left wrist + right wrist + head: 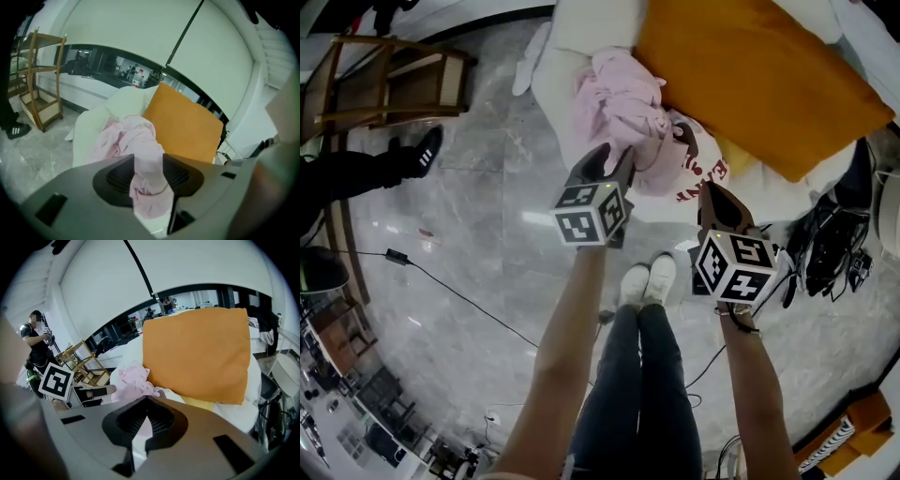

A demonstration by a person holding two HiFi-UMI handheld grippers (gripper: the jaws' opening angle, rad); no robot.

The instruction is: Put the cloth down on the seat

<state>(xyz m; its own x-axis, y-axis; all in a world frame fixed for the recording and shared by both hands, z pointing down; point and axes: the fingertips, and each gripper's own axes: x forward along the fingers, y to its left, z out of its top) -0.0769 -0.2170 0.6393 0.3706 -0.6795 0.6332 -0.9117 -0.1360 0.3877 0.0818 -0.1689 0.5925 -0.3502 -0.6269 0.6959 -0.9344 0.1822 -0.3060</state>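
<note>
Pink cloth (617,105) sits bunched in a heap on the white seat (551,86), up against the orange cushion (759,75).

Left gripper (149,160) has one fold of it. Its fingers are clamped on a strip of the pink fabric, which fills the gap between the pads and hangs out in a small wad below them. From the pinch the strip runs up into the heap, and the bulk of the cloth rests on the seat.

Right gripper (146,398) has its fingers pressed together, tips meeting. Pale fabric shows through the slit behind the tips; can't tell if any of it is caught. Head view puts this gripper right of the heap, over a white printed garment (701,167) that lies at the seat front, touching the pink cloth.

Both grippers point down and forward at the seat, the left one closer to the heap.

Cushion leans across the seat's right side. Grey marble floor (469,244) all round. Wooden rack (389,84) is well off to the left. The person's white shoes (647,279) stand on the floor just short of the seat, between the two grippers.
</note>
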